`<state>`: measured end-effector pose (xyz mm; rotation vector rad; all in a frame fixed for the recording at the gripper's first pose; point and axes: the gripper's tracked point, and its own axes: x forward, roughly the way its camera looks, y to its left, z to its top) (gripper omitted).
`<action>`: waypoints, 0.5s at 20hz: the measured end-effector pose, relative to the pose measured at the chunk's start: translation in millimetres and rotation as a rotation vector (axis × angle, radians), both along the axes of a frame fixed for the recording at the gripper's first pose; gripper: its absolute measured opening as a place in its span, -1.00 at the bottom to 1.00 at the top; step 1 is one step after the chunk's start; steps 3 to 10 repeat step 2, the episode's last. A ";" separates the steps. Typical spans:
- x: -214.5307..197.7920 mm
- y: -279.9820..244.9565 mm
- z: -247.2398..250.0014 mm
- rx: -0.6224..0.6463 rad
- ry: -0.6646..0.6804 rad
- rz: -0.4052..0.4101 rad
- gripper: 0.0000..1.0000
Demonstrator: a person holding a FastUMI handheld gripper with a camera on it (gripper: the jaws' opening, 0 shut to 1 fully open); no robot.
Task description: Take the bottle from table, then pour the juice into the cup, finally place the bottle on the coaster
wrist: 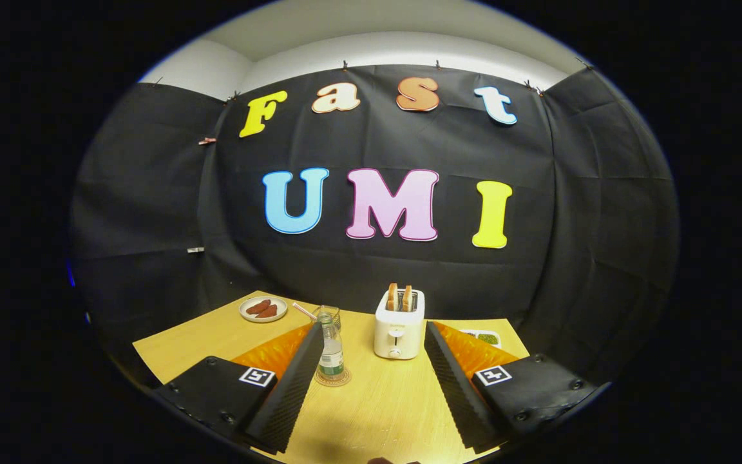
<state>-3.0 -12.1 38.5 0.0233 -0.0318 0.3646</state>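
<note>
The clear plastic bottle stands on a round coaster left of frame centre, before the glass cup. Jaws spread wide, empty; withdraw straight back without nudging it.

Black cloth drapes the booth's walls, clipped along its top edge. Above, a pale wall meets the ceiling. A light wooden worktop stands below.

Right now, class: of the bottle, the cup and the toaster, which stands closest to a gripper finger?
The bottle, on its coaster right beside the left finger of the open gripper. The cup stands behind it, the toaster mid-gap.
</note>
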 end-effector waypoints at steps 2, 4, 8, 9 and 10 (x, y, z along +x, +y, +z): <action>-5.7 3.2 -12.6 -0.014 0.018 0.024 0.93; -5.7 3.2 -12.6 -0.014 0.018 0.024 0.93; -5.7 3.2 -12.6 -0.014 0.018 0.024 0.93; -5.7 3.2 -12.6 -0.014 0.018 0.024 0.93; -5.7 3.2 -12.6 -0.014 0.018 0.024 0.93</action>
